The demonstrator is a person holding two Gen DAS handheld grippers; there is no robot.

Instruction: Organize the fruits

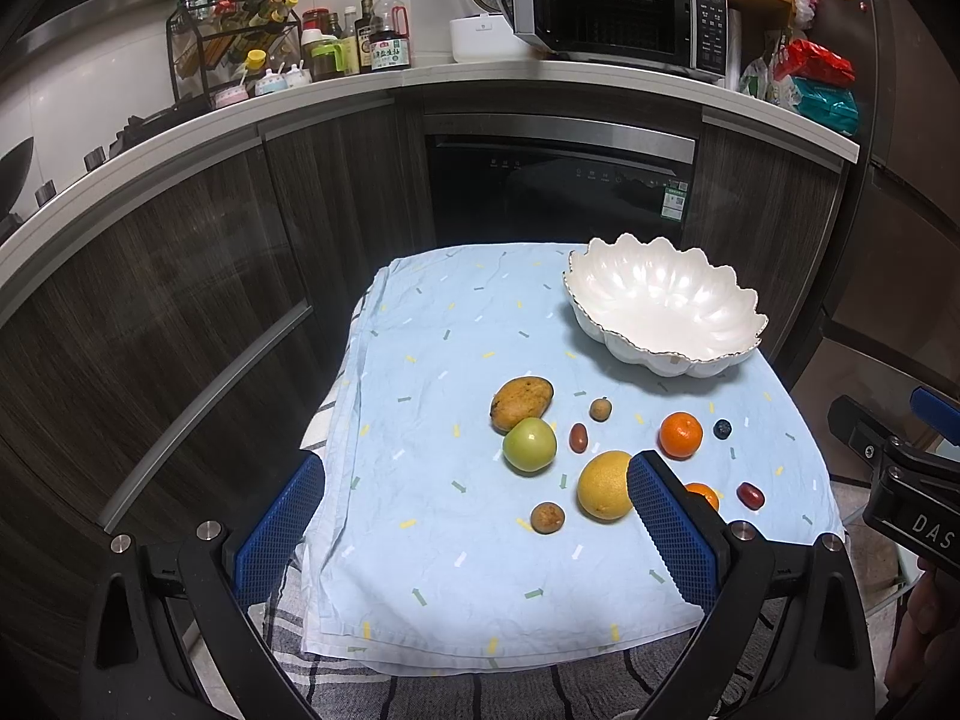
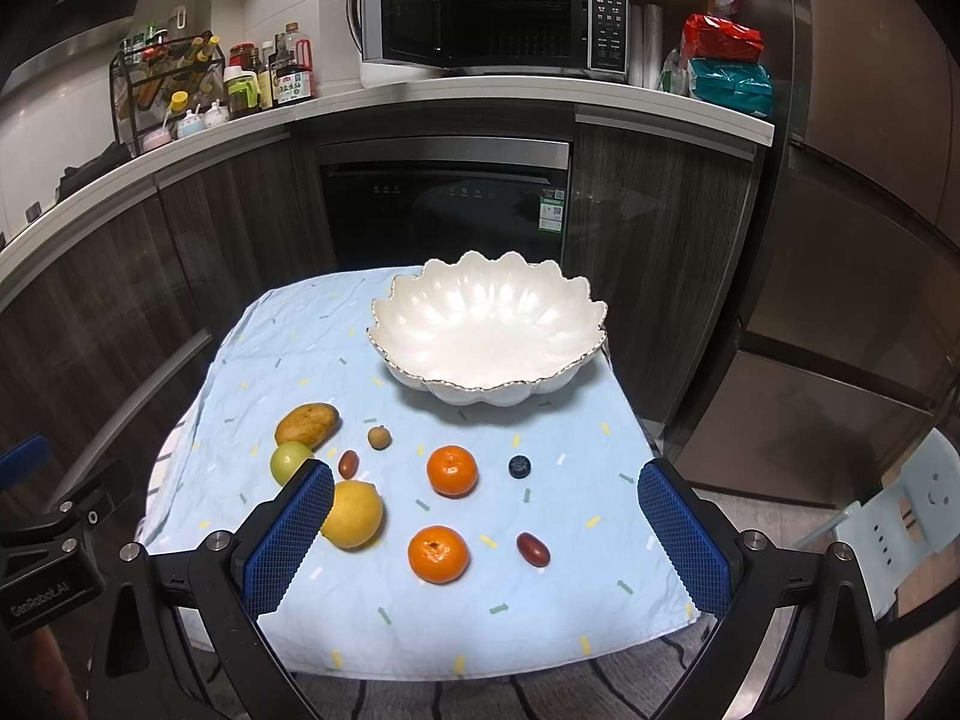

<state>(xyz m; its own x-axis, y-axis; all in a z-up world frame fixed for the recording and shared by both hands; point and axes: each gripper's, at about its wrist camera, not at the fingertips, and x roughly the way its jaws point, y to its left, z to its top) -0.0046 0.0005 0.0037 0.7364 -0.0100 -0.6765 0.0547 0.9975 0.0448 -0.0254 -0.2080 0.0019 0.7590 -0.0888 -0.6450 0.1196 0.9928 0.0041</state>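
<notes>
A white scalloped bowl (image 1: 666,303) (image 2: 486,330) stands unfilled at the far right of a small table under a light blue cloth (image 1: 456,540) (image 2: 420,618). Loose fruit lies in front of it: a brown mango (image 1: 521,401) (image 2: 307,423), a green apple (image 1: 529,444) (image 2: 289,459), a yellow citrus (image 1: 603,485) (image 2: 355,515), two tangerines (image 2: 452,470) (image 2: 438,553), dark red dates (image 2: 533,548) (image 1: 578,437), a blueberry (image 2: 519,466) and small brown fruits (image 1: 547,518) (image 2: 379,437). My left gripper (image 1: 474,534) and right gripper (image 2: 486,540) hover open over the near edge, holding nothing.
Beyond the table run dark cabinets with a built-in black appliance (image 2: 444,210). The counter above carries a microwave (image 2: 498,18) with its door open, bottles and a rack (image 1: 240,42), and bagged goods (image 2: 726,66). A pale blue chair (image 2: 906,510) stands at right.
</notes>
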